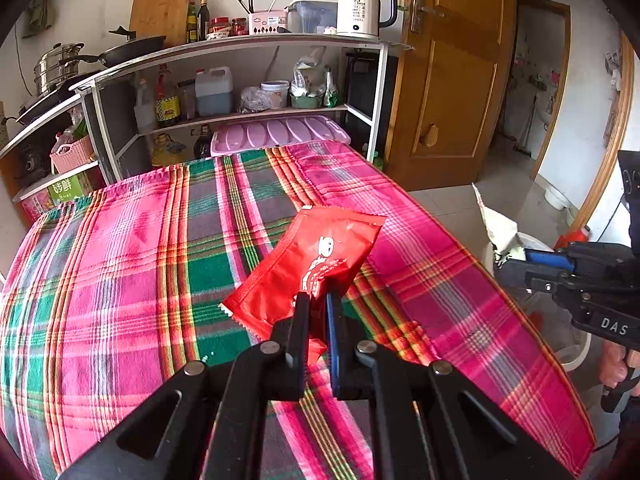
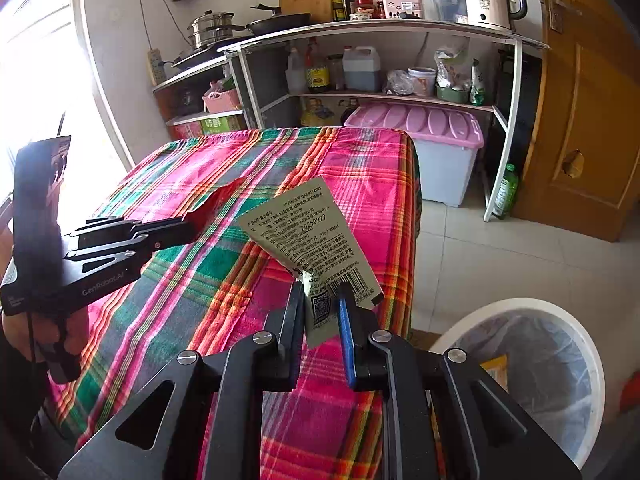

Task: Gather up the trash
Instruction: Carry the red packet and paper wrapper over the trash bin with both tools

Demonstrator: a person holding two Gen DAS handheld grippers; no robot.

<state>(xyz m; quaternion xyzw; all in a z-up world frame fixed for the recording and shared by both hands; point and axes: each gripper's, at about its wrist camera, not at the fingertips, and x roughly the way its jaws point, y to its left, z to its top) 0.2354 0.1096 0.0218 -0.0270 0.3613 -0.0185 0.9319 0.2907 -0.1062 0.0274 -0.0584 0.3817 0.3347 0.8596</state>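
- Trash is in both of your grippers: a red wrapper (image 1: 316, 268) in the left one and a pale green packet (image 2: 316, 248) in the right one.
- Your left gripper (image 1: 319, 308) has its jaws nearly together, pinched on the lower edge of the red wrapper, which stands up crumpled above the plaid tablecloth (image 1: 120, 264) and clear of it.
- Your right gripper (image 2: 320, 304) has its jaws close together, clamped on the bottom end of the pale green packet near its printed code square; the packet tilts up and away from you, its printed back facing the camera.
- In the right wrist view the packet hangs over the right-hand side of the table, and the white bin (image 2: 588, 352) with its clear liner stands on the floor just beside that edge, low on the right. Something yellow already lies inside it.
- In the left wrist view your right gripper shows at the far right, past the table edge, with the packet sticking up from it.
- Nothing lies on the cloth between your two grippers.
- Behind the table stands a shelf unit (image 1: 372, 92) with bottles and jars, a white kettle (image 1: 360, 10) on top, and a storage box with a pink lid (image 2: 416, 124) on the floor below.
- A wooden door (image 1: 452, 80) stands to the right.
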